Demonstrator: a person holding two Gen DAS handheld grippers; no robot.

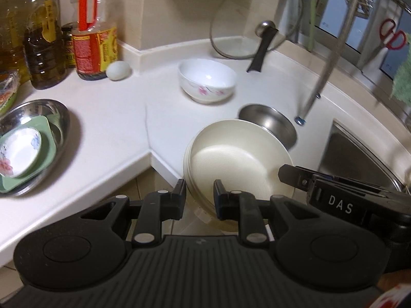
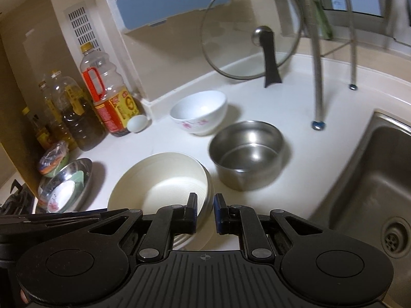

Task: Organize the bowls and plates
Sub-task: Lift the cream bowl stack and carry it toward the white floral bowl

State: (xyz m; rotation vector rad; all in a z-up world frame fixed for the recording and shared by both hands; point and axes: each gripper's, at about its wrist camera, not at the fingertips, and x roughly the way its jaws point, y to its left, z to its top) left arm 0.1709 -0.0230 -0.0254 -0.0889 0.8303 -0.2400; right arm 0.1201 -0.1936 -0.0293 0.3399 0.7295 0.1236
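Cream bowls (image 1: 239,154) nesting, both grippers (image 1: 199,192) (image 2: 205,205) clamping their rim, steel pot (image 2: 248,151) sitting empty, steel dish (image 1: 36,138) holding saucers.

The left wrist view looks forward and down along its own fingers from the counter's front edge, close over the cream bowls (image 1: 239,159), facing the back corner wall. The right wrist view looks from the same front edge but further toward the sink (image 2: 370,179), also close and tilted down. Both share the cream bowls, the floral bowl (image 1: 207,80), the steel pot (image 2: 248,154), the glass lid (image 2: 250,33) and the oil bottles (image 1: 43,43).
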